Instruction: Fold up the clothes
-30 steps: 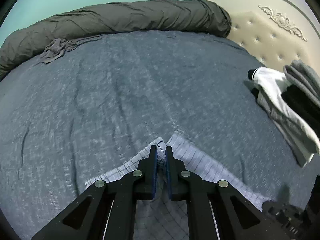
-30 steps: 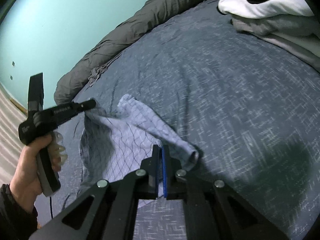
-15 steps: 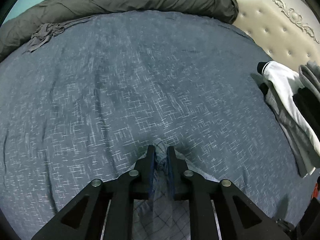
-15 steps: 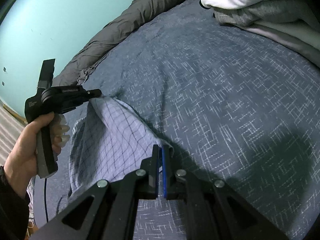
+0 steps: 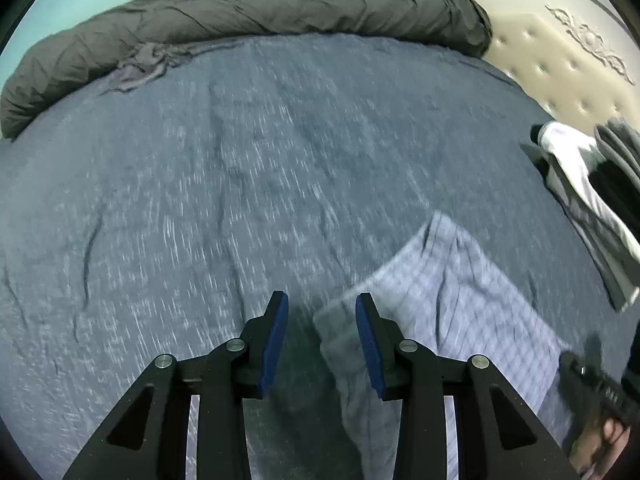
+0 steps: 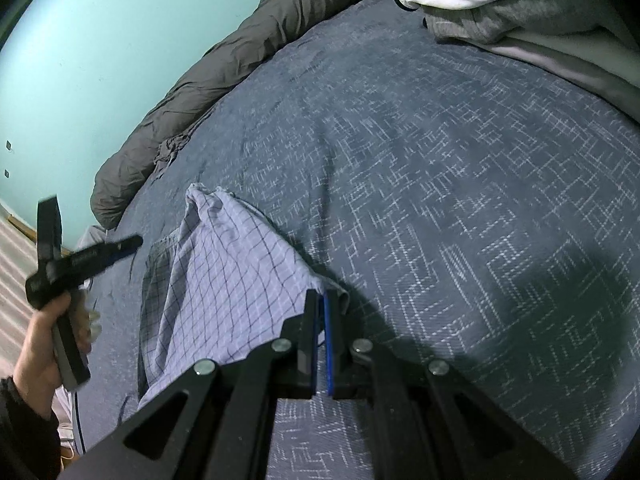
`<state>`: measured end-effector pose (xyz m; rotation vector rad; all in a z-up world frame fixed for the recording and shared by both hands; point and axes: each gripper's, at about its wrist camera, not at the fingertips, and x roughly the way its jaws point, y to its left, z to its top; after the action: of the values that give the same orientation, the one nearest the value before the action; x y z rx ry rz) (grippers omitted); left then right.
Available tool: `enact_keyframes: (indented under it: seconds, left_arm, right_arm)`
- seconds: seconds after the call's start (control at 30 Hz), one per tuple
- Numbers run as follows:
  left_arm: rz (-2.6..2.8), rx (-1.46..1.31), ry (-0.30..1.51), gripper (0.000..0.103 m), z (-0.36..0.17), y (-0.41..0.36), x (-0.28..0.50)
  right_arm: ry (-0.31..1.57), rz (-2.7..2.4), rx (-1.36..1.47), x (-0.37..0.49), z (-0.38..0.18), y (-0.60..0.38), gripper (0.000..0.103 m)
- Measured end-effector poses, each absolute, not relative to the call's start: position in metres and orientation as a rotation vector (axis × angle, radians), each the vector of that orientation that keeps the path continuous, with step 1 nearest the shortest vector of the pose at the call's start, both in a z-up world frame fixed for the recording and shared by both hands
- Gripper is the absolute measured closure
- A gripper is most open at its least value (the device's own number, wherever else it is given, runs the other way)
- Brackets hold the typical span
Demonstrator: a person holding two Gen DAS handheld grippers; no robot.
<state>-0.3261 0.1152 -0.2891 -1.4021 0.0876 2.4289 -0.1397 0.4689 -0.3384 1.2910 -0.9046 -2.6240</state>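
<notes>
Thin checked cotton-like garment (image 6: 224,276), matt woven bedspread (image 6: 440,200), matt black plastic tool (image 5: 320,340).

The left gripper (image 5: 318,308) is opening, empty between its pads; the right gripper (image 6: 322,312) is clamped tight.

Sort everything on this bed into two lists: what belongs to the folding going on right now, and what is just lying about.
In the job:
- checked cloth
- right gripper, shut on its corner
- left gripper, jaws opening, no pad touching the cloth

Lying about:
- rolled grey duvet
- pile of white, grey and black clothes
- crumpled grey garment
- bed cover
</notes>
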Motion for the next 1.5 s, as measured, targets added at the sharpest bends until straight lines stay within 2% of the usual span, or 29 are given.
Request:
enact_keyframes:
  seconds: [0.27,0.33,0.4,0.5,0.6,1.13,1.5]
  left_arm:
    - [2.357,-1.43,-0.011,0.065,-0.306,0.11,-0.316]
    - [2.342,-1.423,-0.023,0.068,-0.306,0.113,-0.314]
    - [2.327,-1.422,-0.019,0.082,-0.307,0.115,-0.313]
    - [2.328,-1.415,-0.008,0.092,-0.307,0.117,-0.313]
    - [2.344,-1.399,-0.019,0.096,-0.302,0.114,-0.313]
    - [2.377,-1.462,-0.348,0.098,-0.312,0.076,-0.346]
    - [2.333,-1.49,-0.261,0.096,-0.315,0.088,-0.351]
  right_arm:
    - [-0.901,-2.627,1.302,-0.142,-0.341,0.469,0.101]
    - [-0.901,-2.62,1.306,-0.143,-0.342,0.468,0.101]
    - [-0.899,-2.619,1.309,-0.144,-0.343,0.468,0.101]
    - [-0.904,-2.62,1.309,-0.144,-0.343,0.47,0.101]
    - [-0.905,-2.62,1.312,-0.144,-0.344,0.47,0.101]
    - [-0.884,-2.632,1.322,-0.148,-0.347,0.475,0.101]
    - [-0.862,-2.642,1.338,-0.146,-0.345,0.473,0.101]
